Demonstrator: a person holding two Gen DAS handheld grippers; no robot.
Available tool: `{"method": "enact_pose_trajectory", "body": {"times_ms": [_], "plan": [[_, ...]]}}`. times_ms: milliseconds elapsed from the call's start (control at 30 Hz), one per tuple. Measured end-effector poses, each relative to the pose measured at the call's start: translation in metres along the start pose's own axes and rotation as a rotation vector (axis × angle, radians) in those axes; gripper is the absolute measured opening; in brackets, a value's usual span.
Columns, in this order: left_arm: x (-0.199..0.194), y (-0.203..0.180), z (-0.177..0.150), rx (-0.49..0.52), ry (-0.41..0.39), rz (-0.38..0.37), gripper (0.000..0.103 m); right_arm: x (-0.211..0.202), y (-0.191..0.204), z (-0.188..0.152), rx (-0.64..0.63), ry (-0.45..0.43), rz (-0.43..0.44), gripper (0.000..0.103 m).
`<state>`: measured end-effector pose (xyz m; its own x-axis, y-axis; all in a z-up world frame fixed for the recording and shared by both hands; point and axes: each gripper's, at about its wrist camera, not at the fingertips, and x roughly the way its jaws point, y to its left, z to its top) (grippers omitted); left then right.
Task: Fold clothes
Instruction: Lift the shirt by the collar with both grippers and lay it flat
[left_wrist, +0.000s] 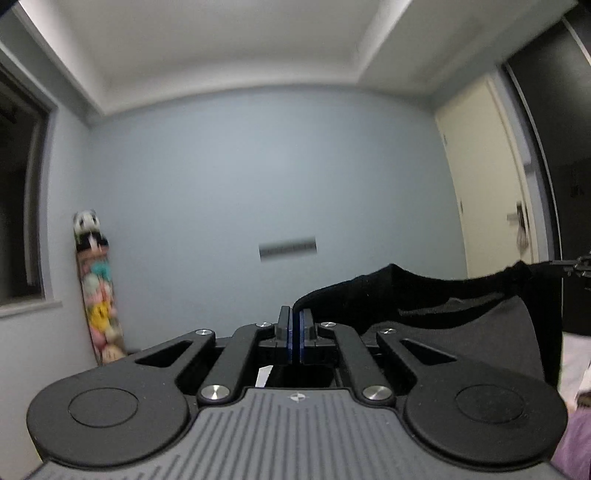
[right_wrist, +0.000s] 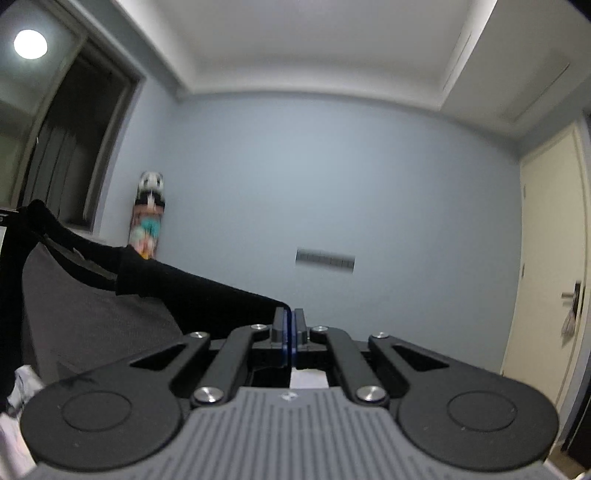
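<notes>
A black garment hangs stretched in the air between both grippers. My left gripper is shut on one top corner of it, and the cloth runs off to the right, where the other gripper's tip pinches the far corner. In the right wrist view my right gripper is shut on its corner of the black garment, which sags away to the left in dark folds. Both grippers point level at a pale blue wall. The garment's lower part is hidden below the frames.
A colourful skateboard leans upright against the blue wall. A cream door stands at the right, a dark window at the left. A grey switch plate is on the wall. Pale bedding shows low at the right.
</notes>
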<state>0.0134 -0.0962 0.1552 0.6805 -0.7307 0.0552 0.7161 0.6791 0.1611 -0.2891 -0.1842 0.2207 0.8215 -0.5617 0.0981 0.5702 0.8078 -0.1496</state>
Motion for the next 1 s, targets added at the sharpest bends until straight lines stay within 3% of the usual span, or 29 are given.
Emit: {"method": "enact_pose_trajectory", "body": {"times_ms": [267,433,533,700,1000], "plan": [[-0.067,-0.016,0.027,-0.011,-0.168,-0.025,0.002,-0.080,-0.004,0.040,0.014,-0.188,-0.044,0.002],[-0.071,-0.027,0.034,-0.008,-0.198,-0.063,0.002,-0.097,-0.013,0.048,0.034,-0.240,-0.065,0.002],[-0.051,-0.030,0.028,0.009,-0.157,-0.069,0.002,-0.084,-0.016,0.040,0.042,-0.214,-0.069,0.002],[-0.008,-0.031,0.009,-0.007,-0.048,-0.070,0.002,-0.041,-0.020,0.008,0.055,-0.101,-0.073,0.002],[0.117,-0.025,-0.057,0.022,0.196,-0.068,0.002,0.063,-0.012,-0.063,0.064,0.101,-0.082,0.002]]}}
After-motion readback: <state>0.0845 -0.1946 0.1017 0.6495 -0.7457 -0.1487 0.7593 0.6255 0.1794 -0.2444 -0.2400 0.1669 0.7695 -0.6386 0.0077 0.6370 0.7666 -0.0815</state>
